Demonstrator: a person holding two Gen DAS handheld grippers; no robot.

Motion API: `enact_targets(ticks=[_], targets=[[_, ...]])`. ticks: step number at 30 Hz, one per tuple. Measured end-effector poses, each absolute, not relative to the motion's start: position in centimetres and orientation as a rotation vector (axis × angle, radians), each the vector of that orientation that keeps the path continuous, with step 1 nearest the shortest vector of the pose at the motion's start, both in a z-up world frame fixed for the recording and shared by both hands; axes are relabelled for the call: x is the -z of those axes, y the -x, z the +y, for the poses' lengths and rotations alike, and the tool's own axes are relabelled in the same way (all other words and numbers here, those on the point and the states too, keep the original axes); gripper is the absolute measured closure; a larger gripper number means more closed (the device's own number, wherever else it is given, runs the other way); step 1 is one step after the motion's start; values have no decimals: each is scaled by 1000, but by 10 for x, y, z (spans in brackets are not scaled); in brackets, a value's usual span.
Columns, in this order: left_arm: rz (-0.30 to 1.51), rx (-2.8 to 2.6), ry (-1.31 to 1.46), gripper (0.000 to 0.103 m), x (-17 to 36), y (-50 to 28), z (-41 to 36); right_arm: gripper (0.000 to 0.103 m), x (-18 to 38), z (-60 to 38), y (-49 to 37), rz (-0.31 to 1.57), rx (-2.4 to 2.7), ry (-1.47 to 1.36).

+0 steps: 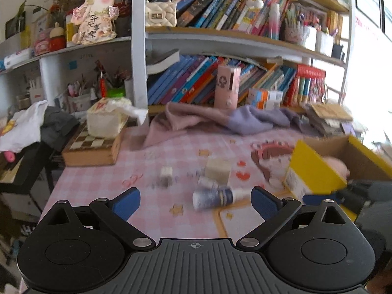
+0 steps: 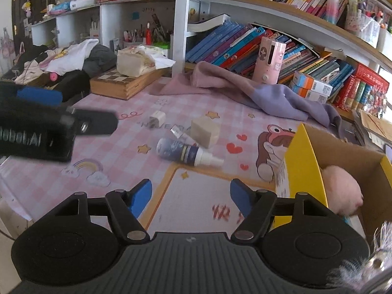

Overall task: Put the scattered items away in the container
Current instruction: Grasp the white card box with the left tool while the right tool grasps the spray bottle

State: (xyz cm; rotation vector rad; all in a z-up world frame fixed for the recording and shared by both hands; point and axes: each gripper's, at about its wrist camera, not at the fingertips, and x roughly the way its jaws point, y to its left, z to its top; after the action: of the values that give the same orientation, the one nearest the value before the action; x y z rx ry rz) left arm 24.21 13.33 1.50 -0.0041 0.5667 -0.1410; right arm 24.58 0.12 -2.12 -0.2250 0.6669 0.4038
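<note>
Both tools hang above the pink checked tablecloth with their blue pads spread wide and nothing between them: the left gripper faces the clutter head-on, and the right gripper sits nearer the yellow cardboard box at the right edge. The scattered things lie together mid-table: a blue spray bottle on its side, a beige block just behind it, a small clear vial touching or nearly touching the bottle, and a white charger cube off to the left. A pink soft thing already sits inside the box. The bottle looks the likeliest trouble: lying round on a smooth cloth, it could roll away if a pad nudges one side first, and it may knock the vial with it. The tools are also close enough that reaching for the same pile could make them collide. The right wrist view shows the box's interior and the left tool's body from the side; the left wrist view, blurrier, shows the bottle lined up between its own pads and only the box's outer wall.
</note>
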Motion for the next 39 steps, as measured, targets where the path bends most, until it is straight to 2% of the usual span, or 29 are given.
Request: enact_targets(ticks=[6, 24, 26, 31, 35, 39], targets=[[600, 174, 11, 9, -8, -291, 127, 33, 36, 14, -290, 714, -440, 259], [737, 156, 71, 10, 25, -366, 153, 36, 82, 61, -387, 833, -568, 396], [757, 180, 79, 10, 31, -374, 152, 42, 86, 61, -391, 851, -579, 398], [782, 231, 64, 15, 39, -393, 149, 47, 93, 65, -396, 845, -597, 451], [800, 267, 51, 15, 43, -403, 145, 68, 90, 57, -388, 861, -635, 488], [836, 313, 13, 16, 53, -409, 131, 70, 83, 39, -368, 934, -624, 505]])
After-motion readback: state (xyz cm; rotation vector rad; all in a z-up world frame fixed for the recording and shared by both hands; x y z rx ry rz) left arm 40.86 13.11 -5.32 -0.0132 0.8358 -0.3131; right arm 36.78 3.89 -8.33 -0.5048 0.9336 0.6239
